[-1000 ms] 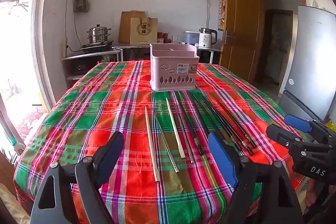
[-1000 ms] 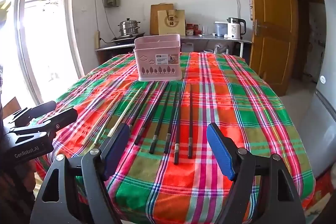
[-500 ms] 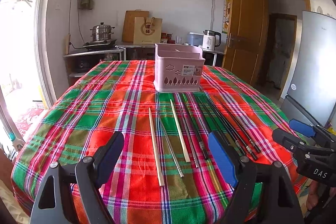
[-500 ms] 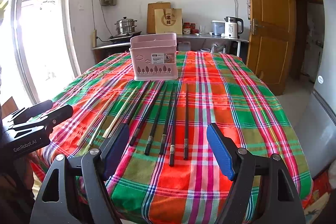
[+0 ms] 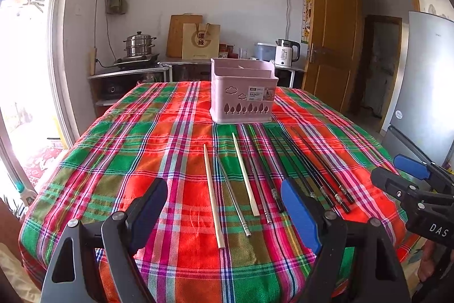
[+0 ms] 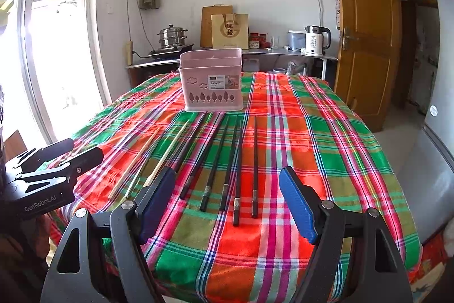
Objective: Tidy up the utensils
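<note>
A pink utensil basket (image 5: pixel 243 93) stands upright at the middle of the plaid-covered table (image 5: pixel 136 161); it also shows in the right wrist view (image 6: pixel 212 85). In front of it lie wooden chopsticks (image 5: pixel 213 198), metal chopsticks (image 5: pixel 231 192) and several black chopsticks (image 5: pixel 315 172), all pointing toward the basket. The black chopsticks (image 6: pixel 237 169) lie between the right gripper's fingers in its view. My left gripper (image 5: pixel 224 215) is open and empty above the table's near edge. My right gripper (image 6: pixel 224 206) is open and empty there too.
The right gripper (image 5: pixel 417 189) shows at the right edge of the left wrist view; the left gripper (image 6: pixel 48 169) shows at the left of the right wrist view. A counter with a steamer pot (image 5: pixel 139 44) and kettle (image 5: pixel 286 53) stands behind the table. A fridge (image 5: pixel 425 87) stands right.
Both grippers have drawn back and risen a little from the table, so the chopsticks sit farther away in both views. Nothing on the table has moved.
</note>
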The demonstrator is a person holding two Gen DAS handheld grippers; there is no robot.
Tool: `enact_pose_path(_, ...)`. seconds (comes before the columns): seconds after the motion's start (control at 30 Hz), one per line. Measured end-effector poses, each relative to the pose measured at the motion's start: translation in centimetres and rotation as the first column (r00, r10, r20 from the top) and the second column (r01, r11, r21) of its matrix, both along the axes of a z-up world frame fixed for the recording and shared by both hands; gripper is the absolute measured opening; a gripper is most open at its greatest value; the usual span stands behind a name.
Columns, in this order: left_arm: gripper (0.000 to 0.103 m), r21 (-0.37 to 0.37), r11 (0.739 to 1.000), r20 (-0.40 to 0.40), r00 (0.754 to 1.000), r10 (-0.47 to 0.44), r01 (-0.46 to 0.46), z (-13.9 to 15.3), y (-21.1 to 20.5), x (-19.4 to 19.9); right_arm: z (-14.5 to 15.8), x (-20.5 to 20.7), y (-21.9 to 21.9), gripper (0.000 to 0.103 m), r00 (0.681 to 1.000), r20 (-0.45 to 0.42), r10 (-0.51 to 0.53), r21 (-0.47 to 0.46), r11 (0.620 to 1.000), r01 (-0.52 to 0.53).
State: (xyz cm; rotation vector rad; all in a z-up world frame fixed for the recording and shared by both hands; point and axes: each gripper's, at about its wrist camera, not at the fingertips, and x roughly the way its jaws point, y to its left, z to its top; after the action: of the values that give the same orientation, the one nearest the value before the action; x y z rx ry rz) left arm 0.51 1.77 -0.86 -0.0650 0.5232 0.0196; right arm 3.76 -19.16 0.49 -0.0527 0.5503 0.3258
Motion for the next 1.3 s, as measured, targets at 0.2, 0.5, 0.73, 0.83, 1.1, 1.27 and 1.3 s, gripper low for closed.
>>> enact_pose_path(0.2,0.082,-0.003,1.000,-0.003,1.000,-0.007,0.007,0.1,-0.4,0.1,0.0,0.0,0.1,0.076,1.000,0.000,0.002,-0.002,1.000,-0.002)
enact_pose_path(0.5,0.082,-0.011,1.000,-0.001,1.000,-0.012,0.012,0.1,-0.2,0.4,-0.1,0.2,0.2,0.076,1.000,-0.003,0.000,-0.003,1.000,0.000)
enact_pose_path(0.73,0.082,-0.012,1.000,-0.003,1.000,-0.016,0.016,0.2,-0.2,0.5,-0.1,0.4,0.1,0.076,1.000,-0.005,0.001,-0.001,1.000,-0.001)
enact_pose_path(0.83,0.082,-0.013,1.000,-0.002,1.000,-0.015,0.015,0.2,-0.2,0.5,-0.2,0.4,0.1,0.076,1.000,-0.006,0.002,-0.002,1.000,-0.002)
enact_pose_path(1.1,0.082,-0.010,1.000,0.001,1.000,-0.019,0.019,0.4,-0.1,0.5,-0.1,0.4,0.1,0.076,1.000,-0.004,0.005,-0.003,1.000,-0.005)
enact_pose_path(1.27,0.082,-0.011,1.000,-0.001,1.000,-0.017,0.017,0.3,0.1,0.7,-0.1,0.4,0.2,0.076,1.000,-0.006,0.005,-0.002,1.000,-0.005)
enact_pose_path(1.3,0.082,-0.012,1.000,-0.001,1.000,-0.017,0.017,0.3,0.1,0.7,-0.1,0.4,0.2,0.076,1.000,-0.006,0.005,-0.002,1.000,-0.005)
